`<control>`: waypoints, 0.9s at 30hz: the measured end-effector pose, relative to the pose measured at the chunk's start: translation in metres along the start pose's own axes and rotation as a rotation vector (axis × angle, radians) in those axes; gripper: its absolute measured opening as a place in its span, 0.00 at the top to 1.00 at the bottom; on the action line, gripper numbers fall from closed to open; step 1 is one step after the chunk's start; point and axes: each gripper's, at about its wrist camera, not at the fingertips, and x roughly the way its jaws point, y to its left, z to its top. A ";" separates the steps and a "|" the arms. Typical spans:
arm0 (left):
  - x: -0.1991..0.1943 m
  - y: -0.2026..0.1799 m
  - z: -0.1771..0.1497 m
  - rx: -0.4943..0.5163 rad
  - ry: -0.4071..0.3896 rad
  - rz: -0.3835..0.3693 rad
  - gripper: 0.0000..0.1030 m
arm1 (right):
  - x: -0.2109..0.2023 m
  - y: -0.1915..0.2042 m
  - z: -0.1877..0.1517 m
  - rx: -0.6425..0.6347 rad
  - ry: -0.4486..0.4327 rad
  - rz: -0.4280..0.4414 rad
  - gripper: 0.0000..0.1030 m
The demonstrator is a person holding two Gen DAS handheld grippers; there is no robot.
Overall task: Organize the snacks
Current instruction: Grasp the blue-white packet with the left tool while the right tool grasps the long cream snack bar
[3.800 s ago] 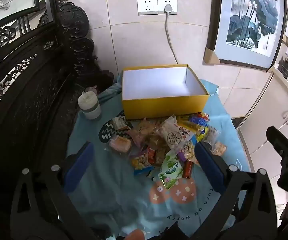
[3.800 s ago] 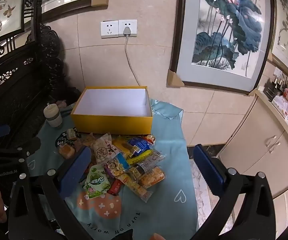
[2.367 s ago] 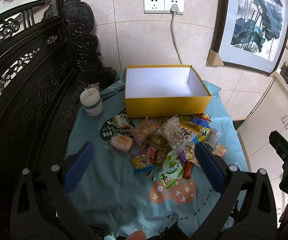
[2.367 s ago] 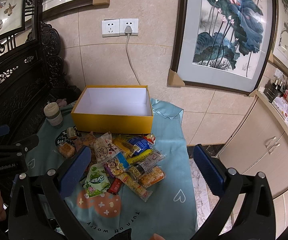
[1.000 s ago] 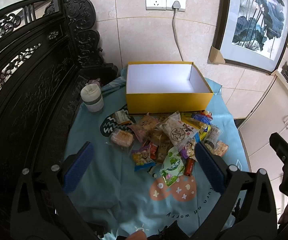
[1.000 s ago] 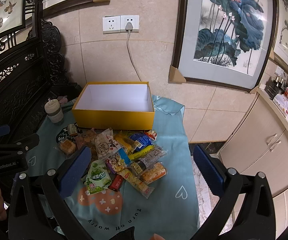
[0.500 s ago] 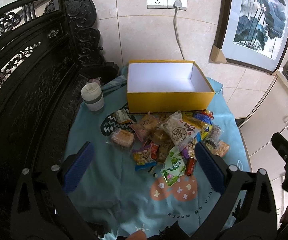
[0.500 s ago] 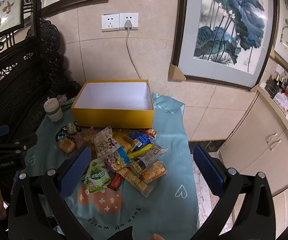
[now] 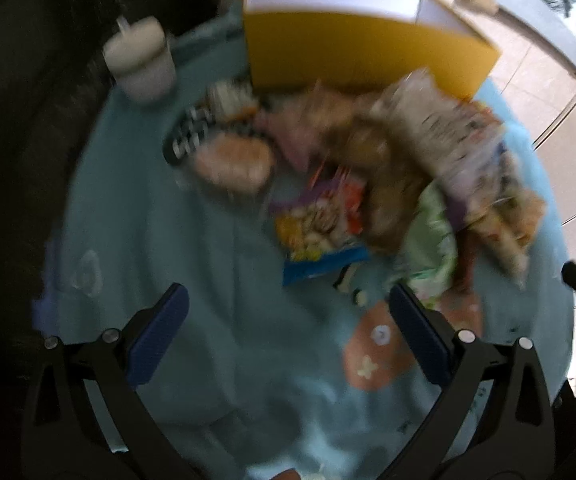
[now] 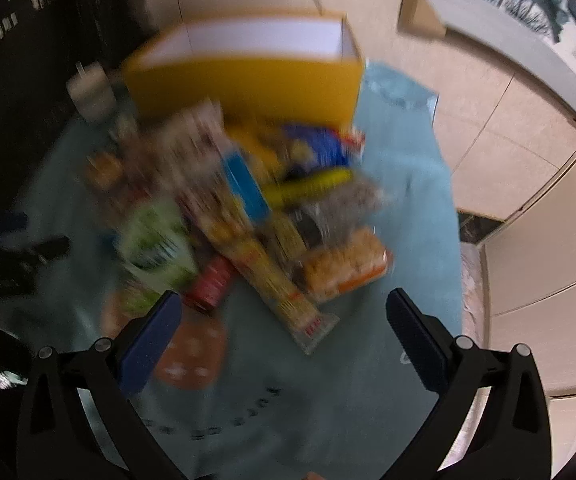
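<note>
Both views are smeared by motion blur, so fine detail on the packets is hard to read. The left tongs (image 9: 288, 312) hang wide apart with nothing between the blue pads (image 9: 155, 336), low over the teal cloth (image 9: 207, 280) that covers the worktop. Just ahead of them lies the heap of snacks (image 9: 388, 168): a purple and blue packet (image 9: 320, 220) sits nearest, a green packet (image 9: 432, 248) lies ahead of the right pad, and a wrapped pastry (image 9: 231, 160) lies ahead and to the left. Beyond the heap stands the open yellow box (image 9: 360, 52), white inside. A pale lidded cup (image 9: 139, 64) stands far ahead on the left, beside the box.

The right tongs (image 10: 283, 312) are likewise spread wide and hold nothing. The snacks (image 10: 247, 208) lie directly ahead of them; a long yellow packet (image 10: 271, 280) points toward the gap between the pads, a red packet (image 10: 211, 280) lies just ahead of the left pad (image 10: 147, 344), and an orange biscuit packet (image 10: 344, 268) lies ahead toward the right. The yellow box (image 10: 247, 84) stands behind the heap.
</note>
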 end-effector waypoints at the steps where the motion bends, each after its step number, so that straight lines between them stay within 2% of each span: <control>1: 0.008 0.001 0.001 -0.005 0.005 0.006 0.02 | 0.008 0.001 -0.002 -0.008 0.005 -0.005 0.02; 5: 0.043 -0.002 0.010 -0.012 0.018 0.040 0.02 | 0.047 0.007 -0.003 -0.037 0.054 -0.022 0.13; 9: 0.073 -0.010 0.017 -0.012 0.033 0.037 0.02 | 0.073 0.017 0.000 -0.068 0.082 -0.051 0.17; 11: 0.077 -0.007 0.016 -0.052 0.004 -0.051 0.02 | 0.084 0.021 -0.002 -0.080 0.123 -0.035 0.29; 12: 0.079 -0.006 0.015 -0.068 0.005 -0.068 0.03 | 0.085 0.021 -0.004 -0.068 0.119 -0.013 0.40; 13: 0.080 -0.004 0.013 -0.074 0.001 -0.087 0.07 | 0.085 0.021 -0.004 -0.058 0.117 -0.002 0.56; 14: 0.079 -0.005 0.011 -0.064 -0.007 -0.086 0.14 | 0.084 0.020 -0.004 -0.046 0.114 0.024 0.63; 16: 0.077 -0.007 0.007 -0.017 -0.031 -0.043 0.31 | 0.081 0.017 -0.006 -0.029 0.120 0.044 0.66; 17: 0.075 -0.006 0.004 -0.009 -0.038 -0.047 0.41 | 0.079 0.014 -0.006 -0.009 0.120 0.076 0.66; 18: 0.072 -0.005 0.001 -0.015 -0.043 -0.058 0.62 | 0.076 0.013 -0.006 0.001 0.114 0.099 0.67; 19: 0.067 0.000 -0.001 -0.026 -0.047 -0.086 0.79 | 0.070 0.011 -0.006 0.002 0.104 0.119 0.68; 21: 0.058 0.005 -0.005 -0.038 -0.055 -0.125 0.81 | 0.060 0.013 -0.008 0.003 0.082 0.160 0.71; 23: 0.048 0.002 -0.010 -0.009 -0.082 -0.126 0.87 | 0.048 0.012 -0.008 0.007 0.066 0.177 0.71; 27: 0.036 0.001 -0.015 0.008 -0.098 -0.137 0.88 | 0.032 0.007 -0.008 0.032 0.050 0.187 0.71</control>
